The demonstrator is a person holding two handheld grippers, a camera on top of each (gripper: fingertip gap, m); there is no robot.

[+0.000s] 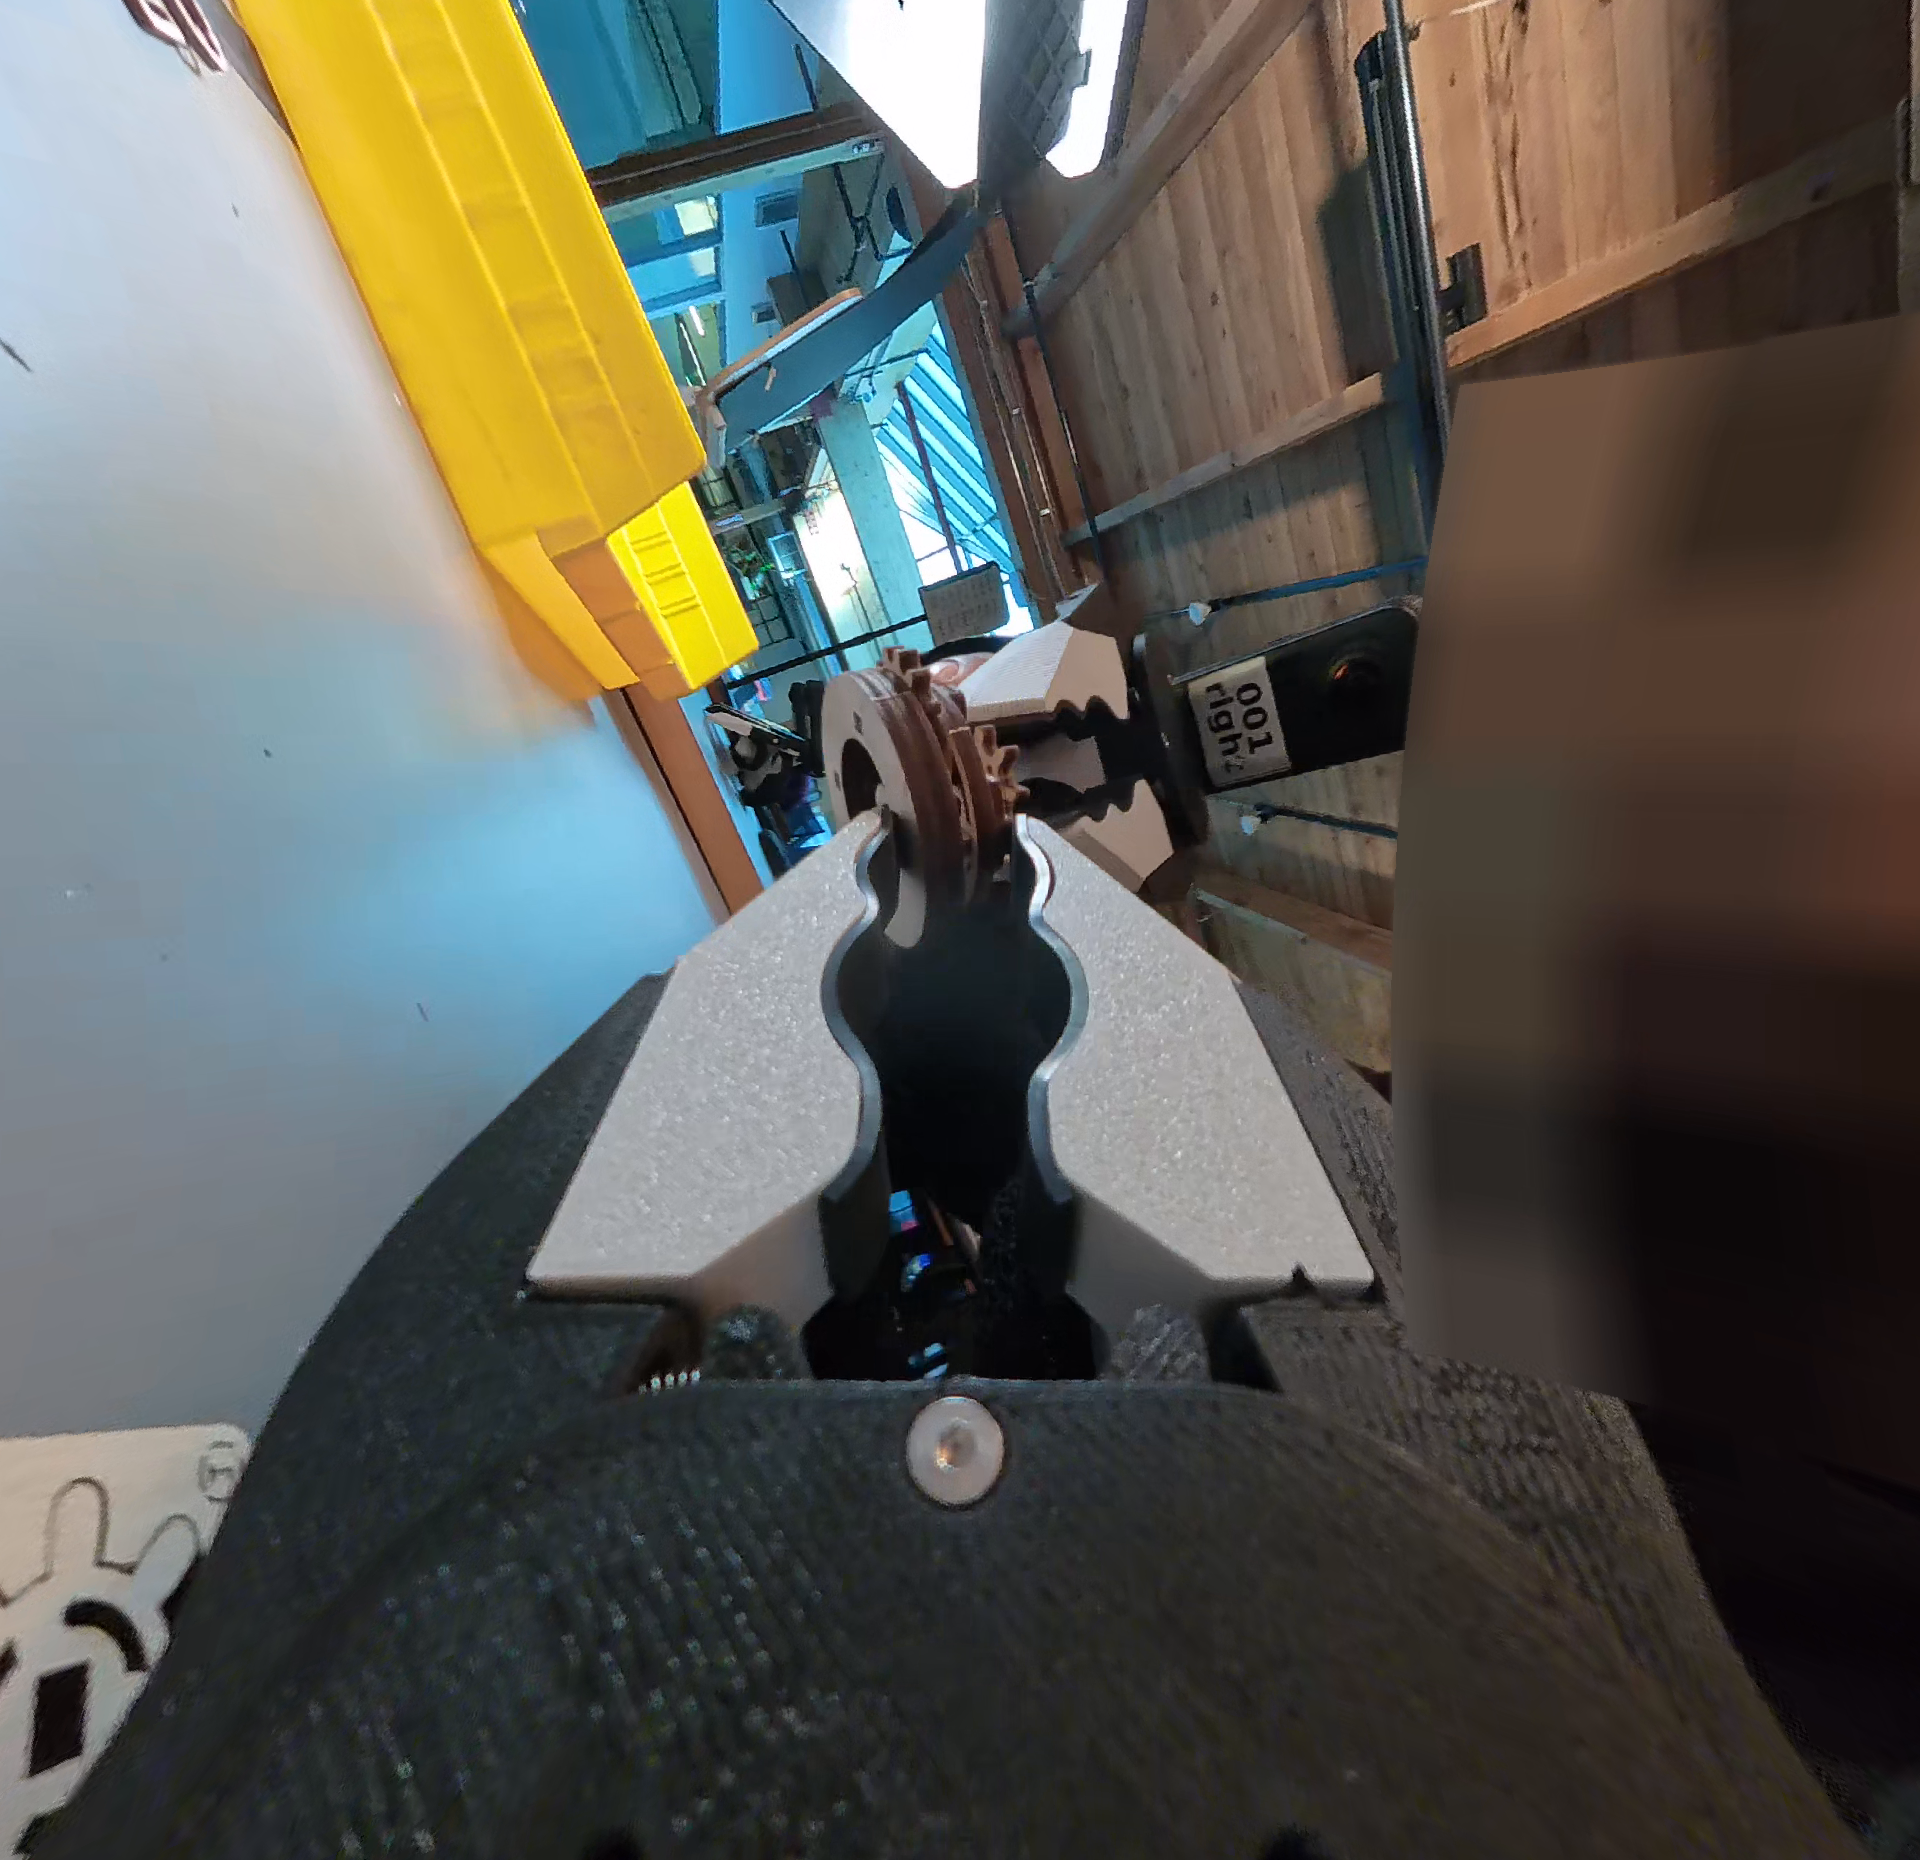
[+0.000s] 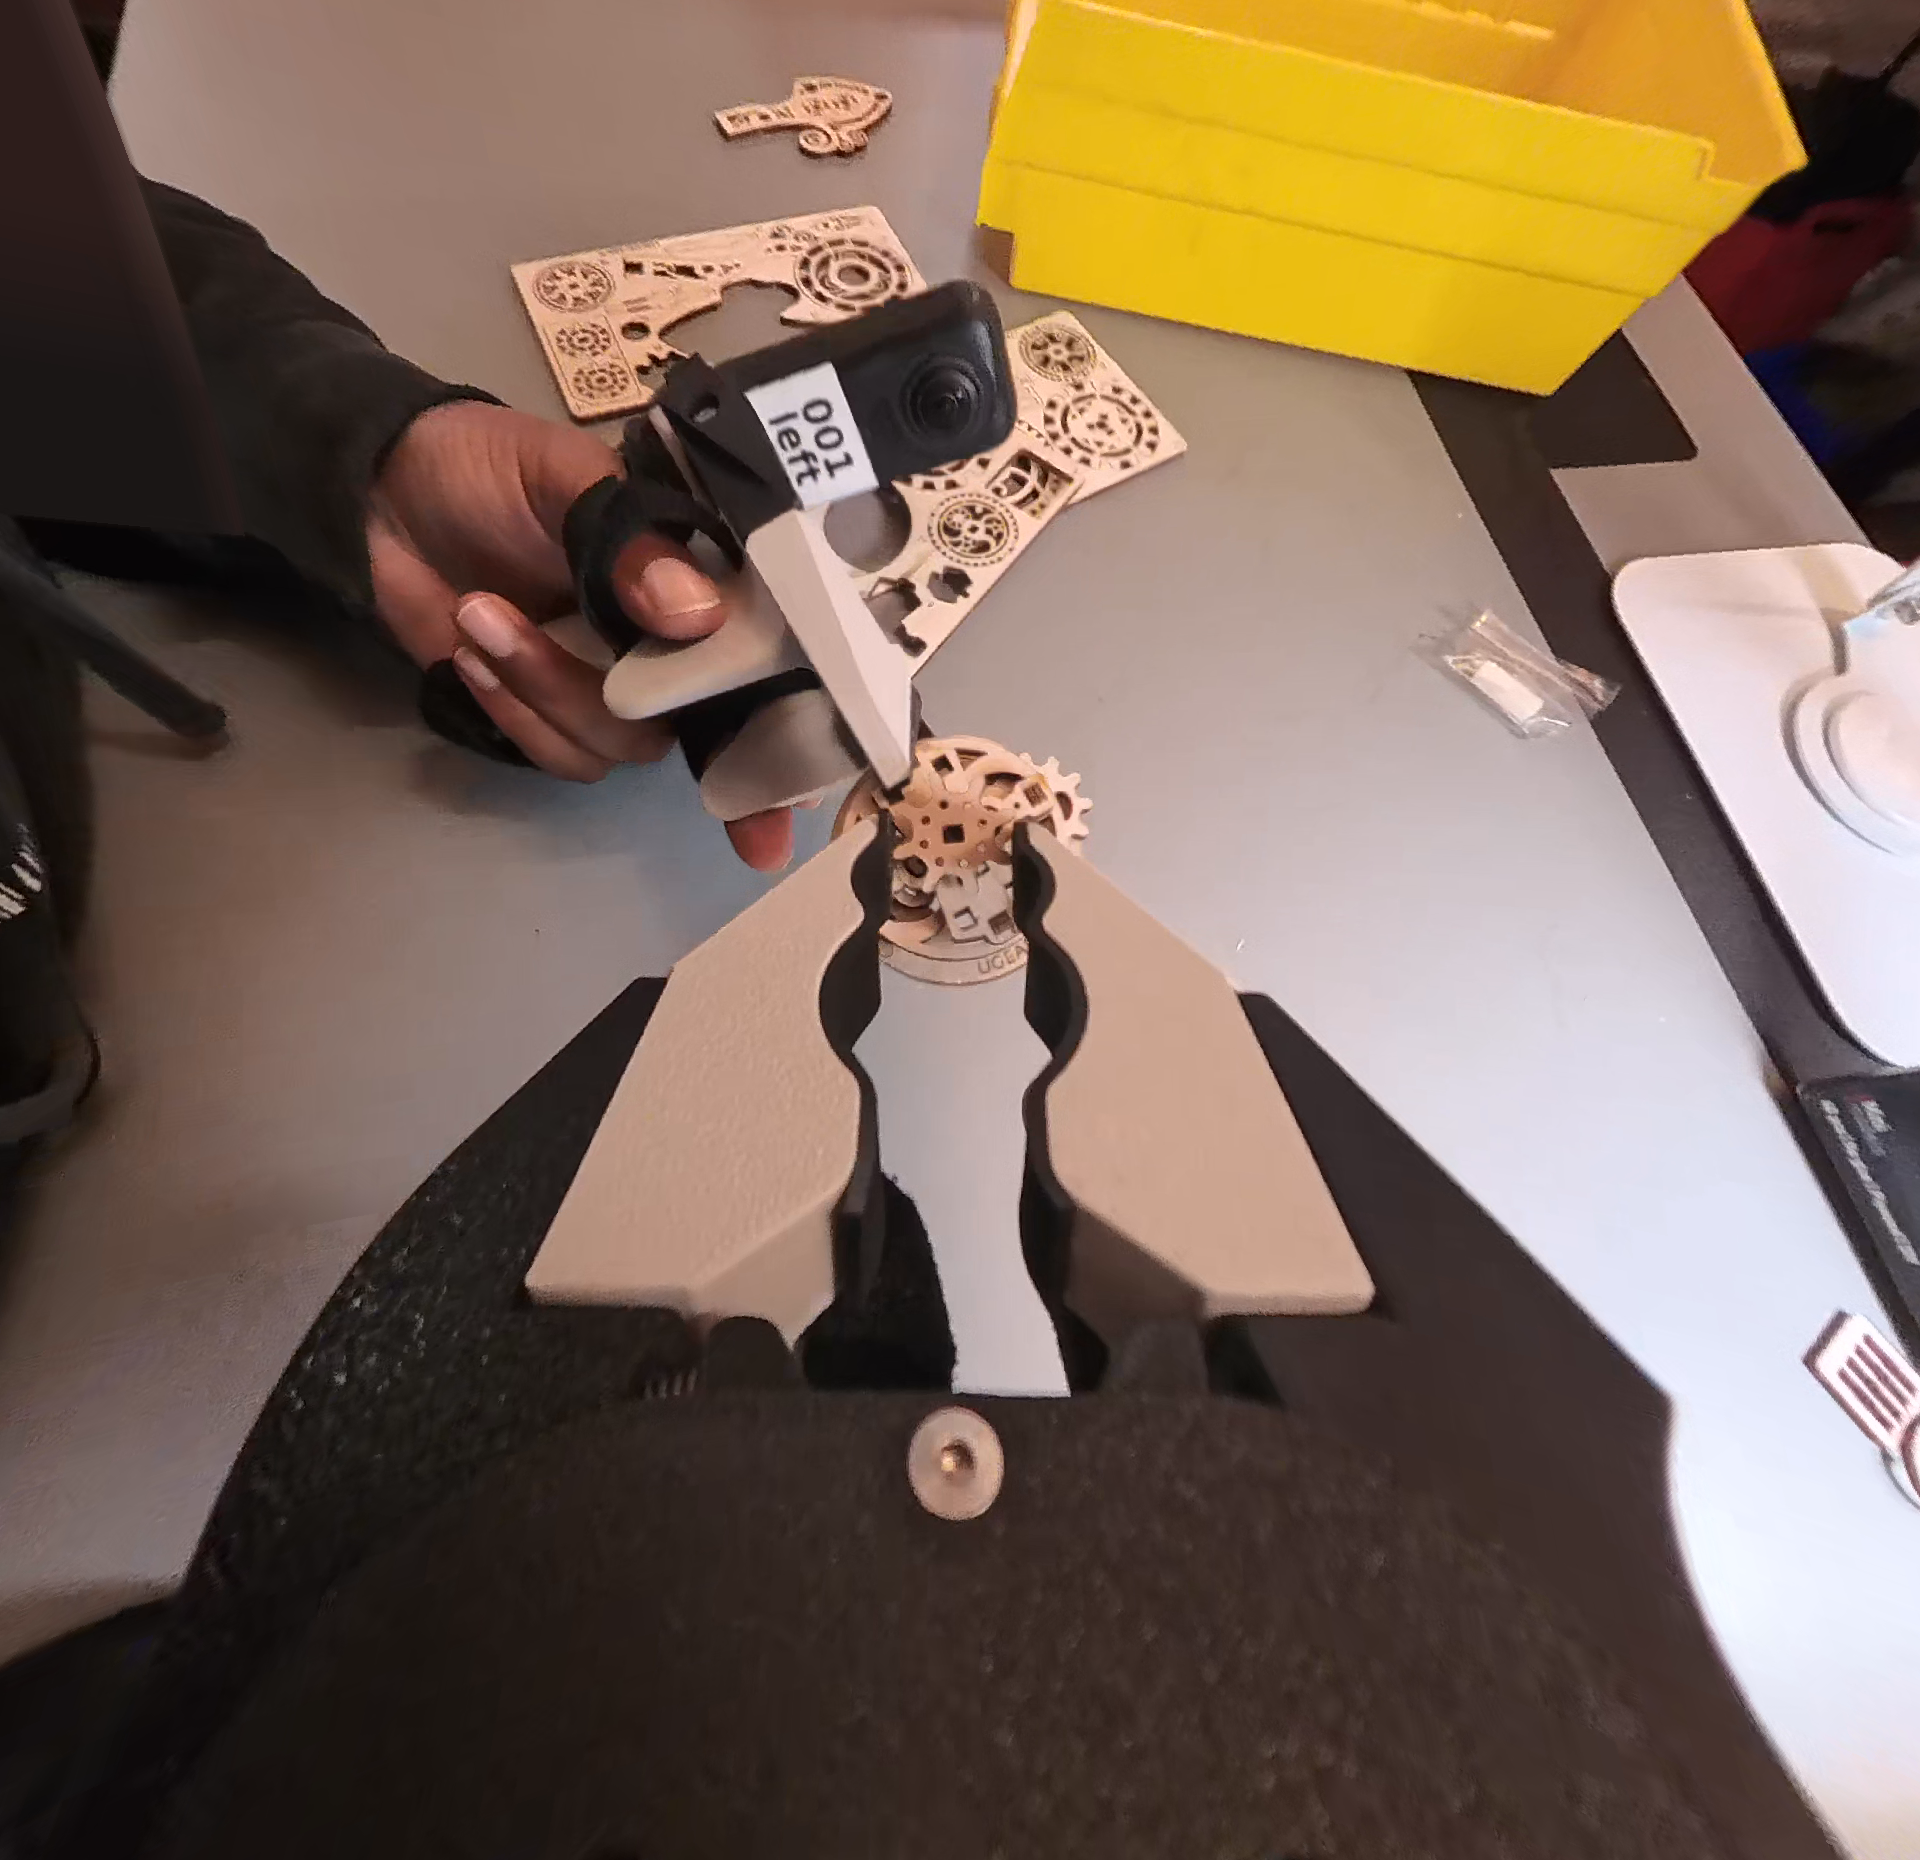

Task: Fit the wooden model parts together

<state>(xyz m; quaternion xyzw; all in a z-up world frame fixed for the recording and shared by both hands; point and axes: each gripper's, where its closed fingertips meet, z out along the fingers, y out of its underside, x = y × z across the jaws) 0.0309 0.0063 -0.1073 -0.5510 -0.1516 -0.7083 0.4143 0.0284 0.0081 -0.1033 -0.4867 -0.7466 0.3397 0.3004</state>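
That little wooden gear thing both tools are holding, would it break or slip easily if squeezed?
Probably fragile: the wooden gear assembly is thin stacked discs with fine teeth and cut-outs. Likely light, like the thin punched sheets behind it. It may twist or slip, since the left hand-held gripper and right hand-held gripper pinch it only at their tips.

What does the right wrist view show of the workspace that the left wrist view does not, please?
Only the right wrist view shows the punched wooden sheets, a loose wooden piece, a small plastic bag and the hand holding the left gripper. Only the left wrist view shows the wooden plank wall. Both show the wooden gear assembly gripped by both grippers, and the yellow bin.
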